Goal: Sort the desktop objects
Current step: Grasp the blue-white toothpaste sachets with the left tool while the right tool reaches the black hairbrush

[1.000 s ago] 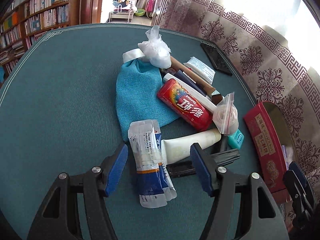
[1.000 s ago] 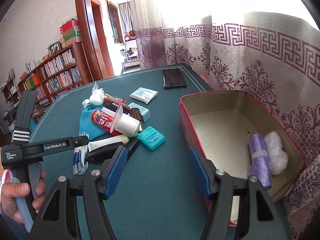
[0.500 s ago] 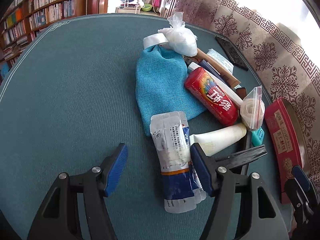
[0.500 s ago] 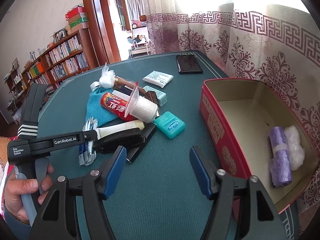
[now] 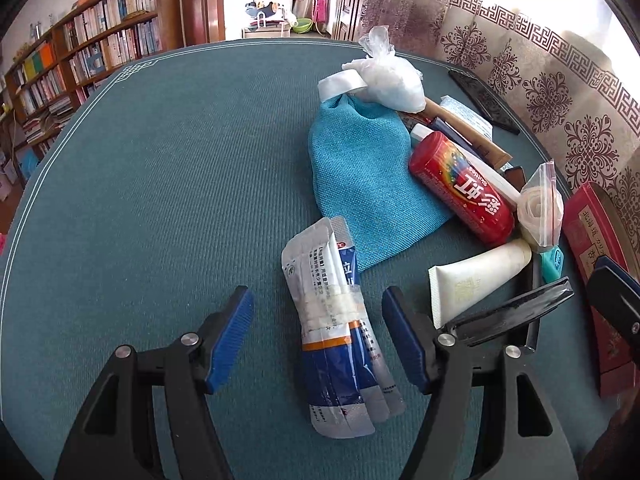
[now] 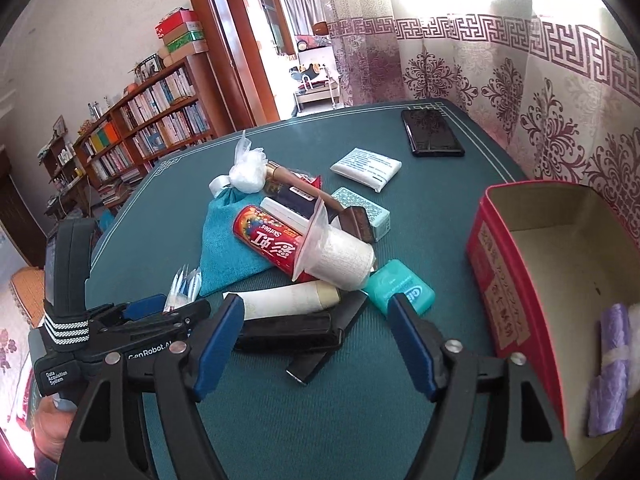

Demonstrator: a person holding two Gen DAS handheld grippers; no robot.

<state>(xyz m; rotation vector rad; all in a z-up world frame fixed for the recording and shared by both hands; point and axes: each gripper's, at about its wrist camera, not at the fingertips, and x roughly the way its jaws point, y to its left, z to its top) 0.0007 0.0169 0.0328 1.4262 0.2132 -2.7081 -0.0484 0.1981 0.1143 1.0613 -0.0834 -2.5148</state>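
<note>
From my remote station, the teal cloth-covered tabletop (image 5: 160,184) carries a heap of desk clutter beside an open red rectangular tin box (image 6: 504,280) at its right edge. A blue woven fabric pouch (image 5: 364,176) lies under a red cylindrical candy tube (image 5: 460,188). My left claw (image 5: 318,332) gapes wide, empty, straddling a taped bundle of white-and-blue sachets (image 5: 336,336). My right claw (image 6: 316,340) hangs equally wide, gripping nothing, above a black folded clip (image 6: 288,332).

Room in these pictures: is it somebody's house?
Probably yes, a home study or living room. A bookshelf packed with books lines the wall, patterned curtains hang behind the green-covered table, and a doorway leads to another room.
</note>
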